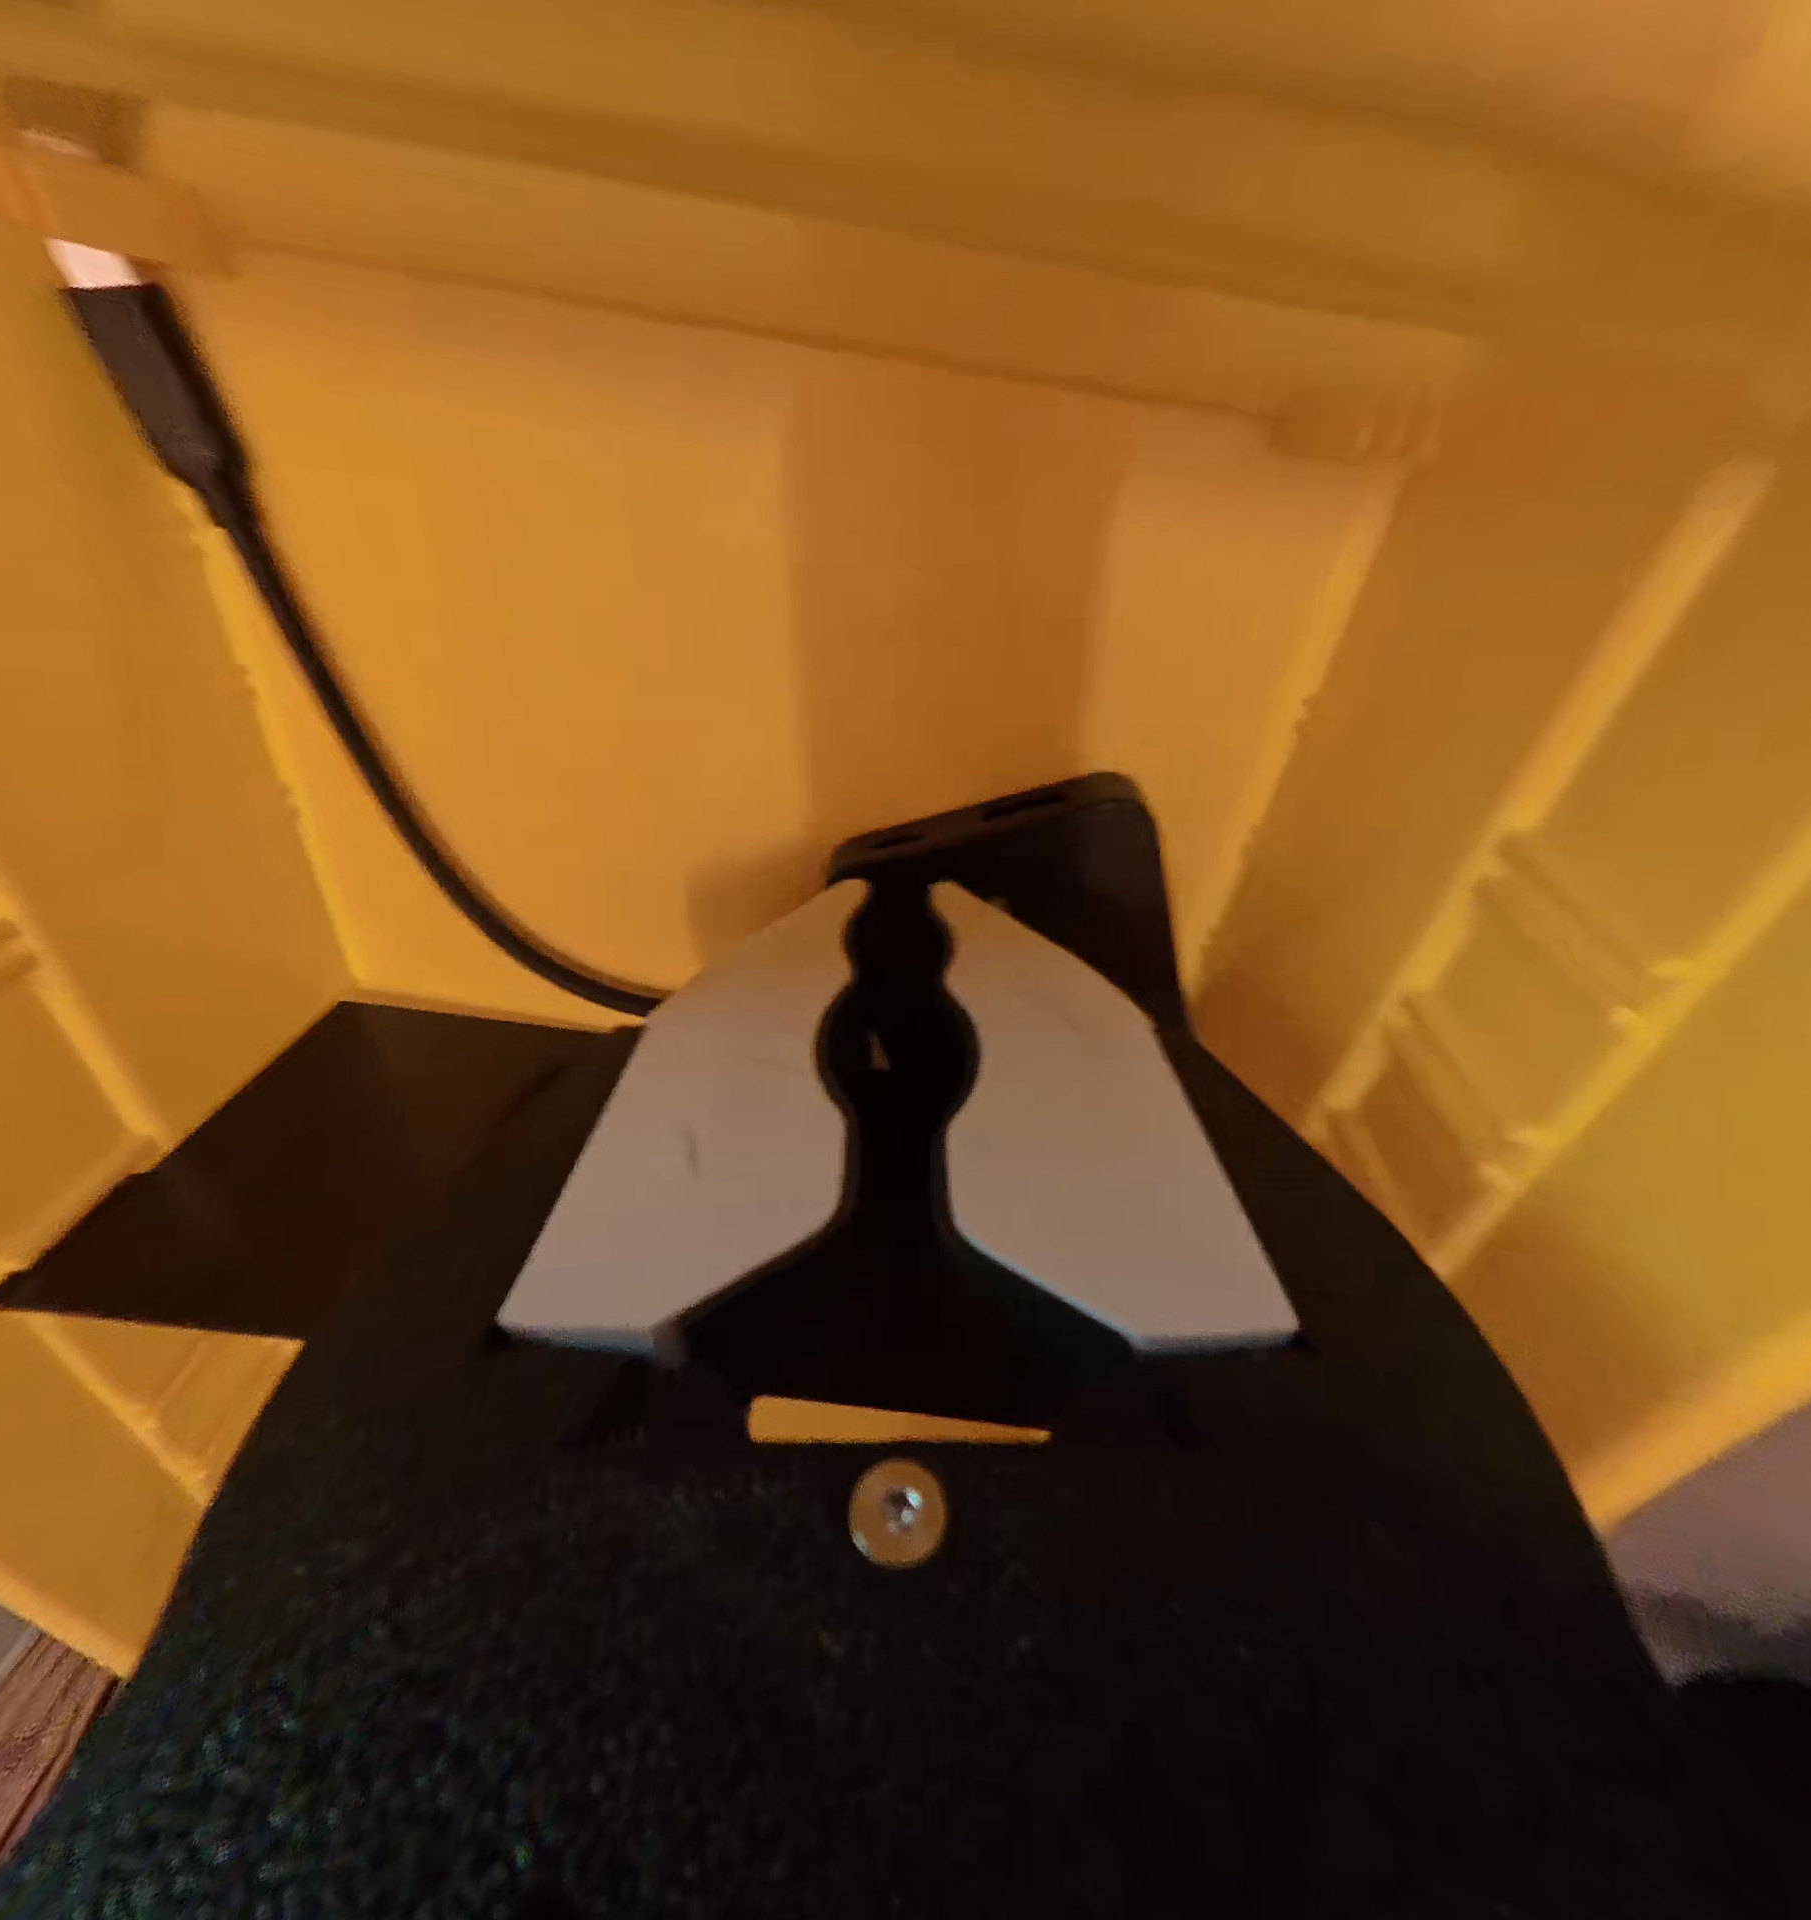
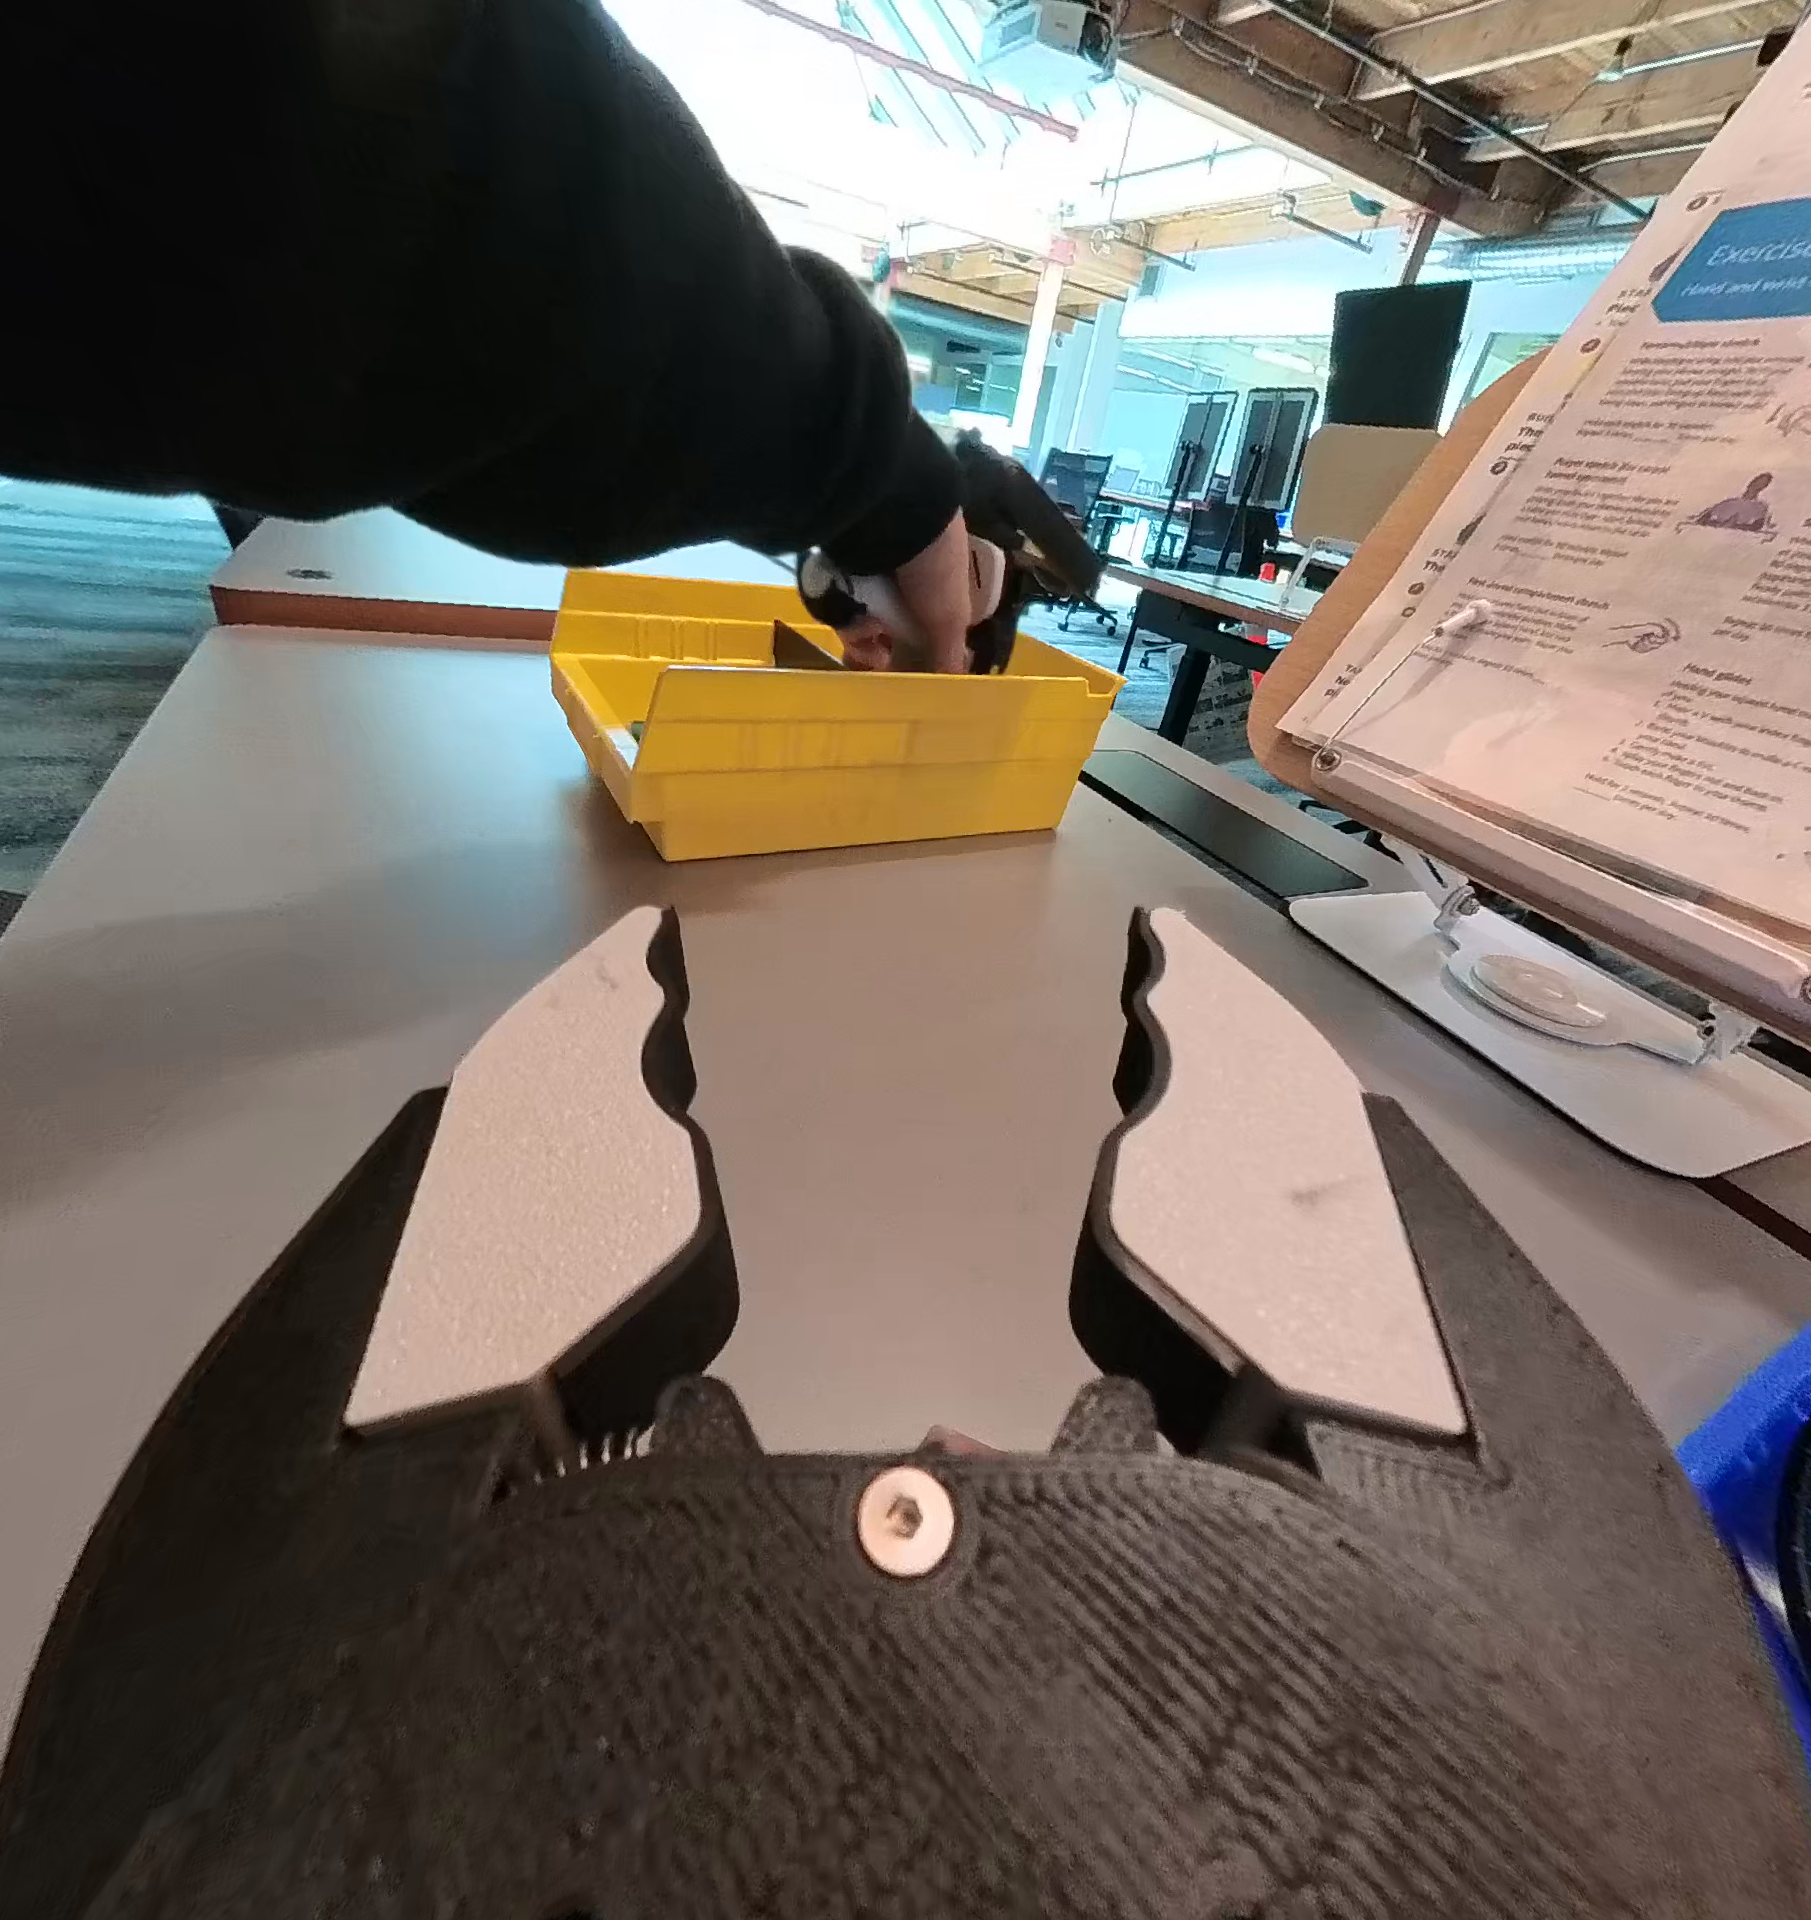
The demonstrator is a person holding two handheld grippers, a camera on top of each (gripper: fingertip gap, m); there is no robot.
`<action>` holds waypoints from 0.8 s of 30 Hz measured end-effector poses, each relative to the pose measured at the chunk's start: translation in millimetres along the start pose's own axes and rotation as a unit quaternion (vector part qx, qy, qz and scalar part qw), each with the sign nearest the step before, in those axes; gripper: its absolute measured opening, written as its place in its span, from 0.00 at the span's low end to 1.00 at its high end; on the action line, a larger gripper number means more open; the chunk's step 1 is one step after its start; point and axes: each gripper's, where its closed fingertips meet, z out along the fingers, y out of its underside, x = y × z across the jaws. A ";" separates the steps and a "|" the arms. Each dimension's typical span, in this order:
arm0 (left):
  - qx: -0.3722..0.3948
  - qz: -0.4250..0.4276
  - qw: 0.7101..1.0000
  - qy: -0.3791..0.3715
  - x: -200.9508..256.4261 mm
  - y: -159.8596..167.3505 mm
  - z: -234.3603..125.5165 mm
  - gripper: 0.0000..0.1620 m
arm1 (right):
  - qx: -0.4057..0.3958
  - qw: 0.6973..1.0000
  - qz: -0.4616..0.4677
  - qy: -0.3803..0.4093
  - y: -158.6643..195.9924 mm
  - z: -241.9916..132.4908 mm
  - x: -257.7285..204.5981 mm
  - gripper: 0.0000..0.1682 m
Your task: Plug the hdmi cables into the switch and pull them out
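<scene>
In the left wrist view my left gripper is down inside a yellow bin. Its jaws are nearly closed on a black HDMI switch, whose end face with two ports shows just past the fingertips. A black HDMI cable curves from behind the left finger up to its plug at the bin's far left wall. My right gripper is open and empty, low over the grey table. The bin lies ahead of it, with the left gripper reaching in.
A flat black panel lies in the bin left of my left gripper. A person's black sleeve crosses above the table. A document stand on a white base stands at the right. A blue bin holding a dark cable is at the lower right.
</scene>
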 end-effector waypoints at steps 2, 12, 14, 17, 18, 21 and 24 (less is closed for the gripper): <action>0.005 0.003 1.000 0.027 -1.8 -0.9 -0.5 0.00 | -0.007 1.000 -0.003 0.002 2.7 0.5 0.6 0.48; -0.030 -0.010 0.999 0.016 -5.6 4.7 -6.9 0.65 | -0.041 0.999 -0.009 0.003 18.3 6.6 1.2 0.48; -0.041 -0.009 0.999 0.027 5.6 5.5 -1.4 0.64 | -0.050 0.999 -0.017 0.002 21.3 7.5 0.0 0.49; -0.054 -0.009 0.998 0.021 11.6 5.4 6.6 0.57 | -0.053 0.998 -0.019 -0.003 23.1 7.7 -2.5 0.49; -0.063 -0.010 0.998 0.020 12.9 7.8 10.4 0.55 | -0.053 0.998 -0.020 -0.002 22.8 7.7 -2.5 0.49; -0.073 -0.012 0.997 0.012 14.5 9.8 15.0 0.50 | -0.051 0.998 -0.020 -0.003 21.6 7.6 -3.2 0.49; -0.067 -0.008 0.998 0.012 11.2 9.5 14.3 0.44 | -0.051 0.998 -0.023 -0.006 20.9 7.8 -4.5 0.49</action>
